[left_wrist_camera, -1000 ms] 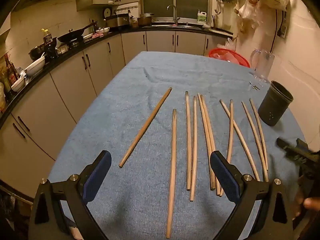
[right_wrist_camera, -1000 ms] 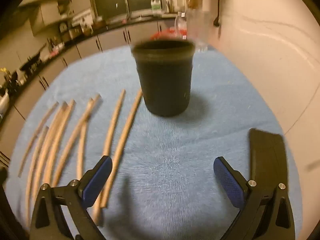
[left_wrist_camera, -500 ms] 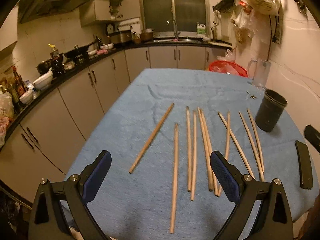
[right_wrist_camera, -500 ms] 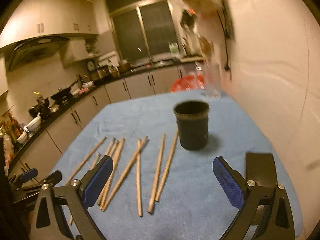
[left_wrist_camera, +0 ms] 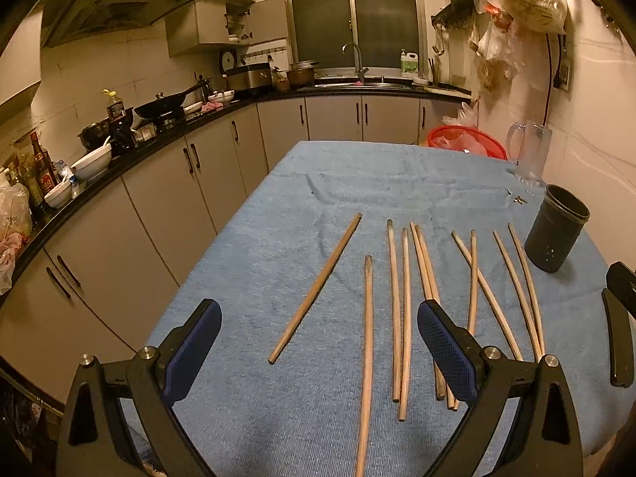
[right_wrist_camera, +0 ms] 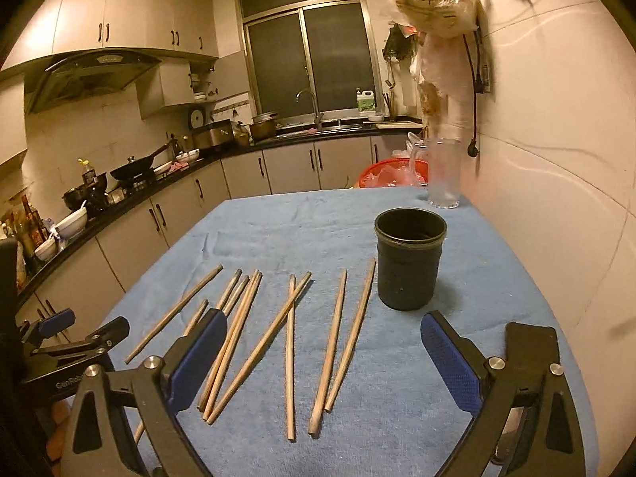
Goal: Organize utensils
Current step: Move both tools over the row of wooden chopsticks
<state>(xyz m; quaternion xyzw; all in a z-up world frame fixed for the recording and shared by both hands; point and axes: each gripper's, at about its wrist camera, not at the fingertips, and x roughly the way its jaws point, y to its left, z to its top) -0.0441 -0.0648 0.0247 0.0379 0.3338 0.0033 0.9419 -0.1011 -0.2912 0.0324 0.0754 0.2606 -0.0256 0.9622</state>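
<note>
You are pulling both grippers back and up from where they hung a second ago: left gripper (left_wrist_camera: 318, 342) and right gripper (right_wrist_camera: 324, 353) gaping wide, empty; chopsticks (right_wrist_camera: 292, 353) lying loose beside the dark cup (right_wrist_camera: 409, 264), none sorted yet

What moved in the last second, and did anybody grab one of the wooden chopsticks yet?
Nobody grabbed one. The right gripper pulled up and back from the dark round plastic cup, which now looks smaller and farther off. The left gripper lifted and drew back too, so more kitchen shows. Both grippers stayed open and empty. The wooden chopsticks stayed flat on the blue towel-covered table, and the cup stayed upright.
</note>
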